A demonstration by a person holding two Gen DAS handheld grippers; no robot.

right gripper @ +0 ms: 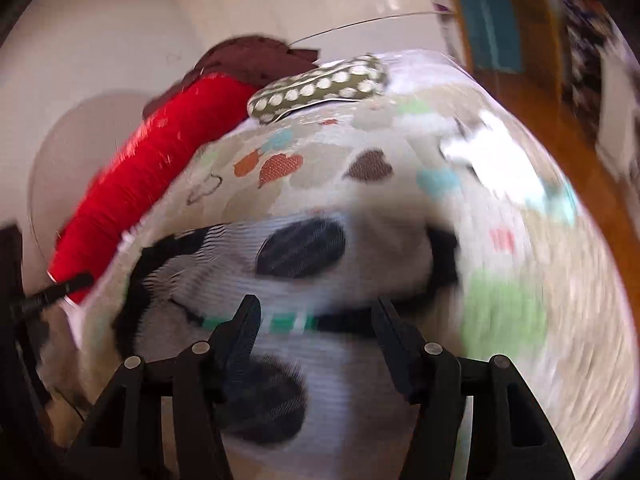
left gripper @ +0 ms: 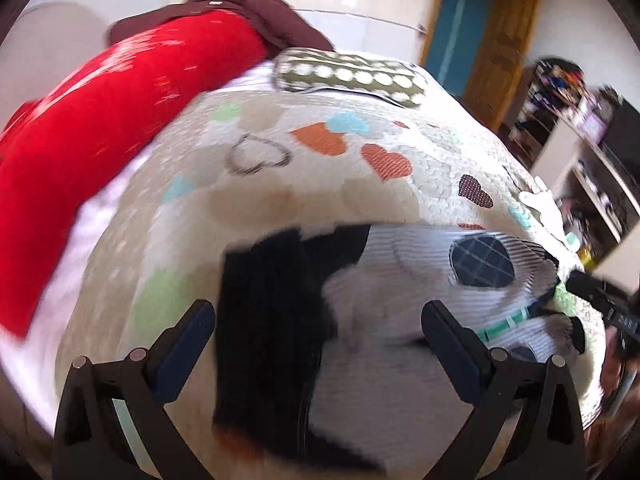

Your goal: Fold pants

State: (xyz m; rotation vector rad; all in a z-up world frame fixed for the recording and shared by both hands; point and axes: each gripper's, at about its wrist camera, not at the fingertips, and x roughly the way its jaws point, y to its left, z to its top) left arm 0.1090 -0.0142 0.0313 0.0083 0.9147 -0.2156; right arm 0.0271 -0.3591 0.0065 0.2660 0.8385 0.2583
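The pants (left gripper: 384, 280) are white ribbed cloth with dark oval knee patches, black parts and a green-and-white striped band. They lie on a bed cover printed with hearts (left gripper: 304, 168). My left gripper (left gripper: 320, 320) is open above them, its fingers astride the black part (left gripper: 264, 320). The right gripper (left gripper: 600, 304) shows at the right edge of the left wrist view. In the right wrist view the pants (right gripper: 360, 400) fill the lower middle and my right gripper (right gripper: 316, 316) is open just above the striped band (right gripper: 288, 322). Both views are blurred.
A red blanket (left gripper: 100, 128) and a brown garment (left gripper: 256, 12) lie along the bed's far left side. A dotted olive pillow (left gripper: 352, 76) lies at the head. A wooden door (left gripper: 492, 40) and cluttered shelves (left gripper: 580, 160) stand to the right.
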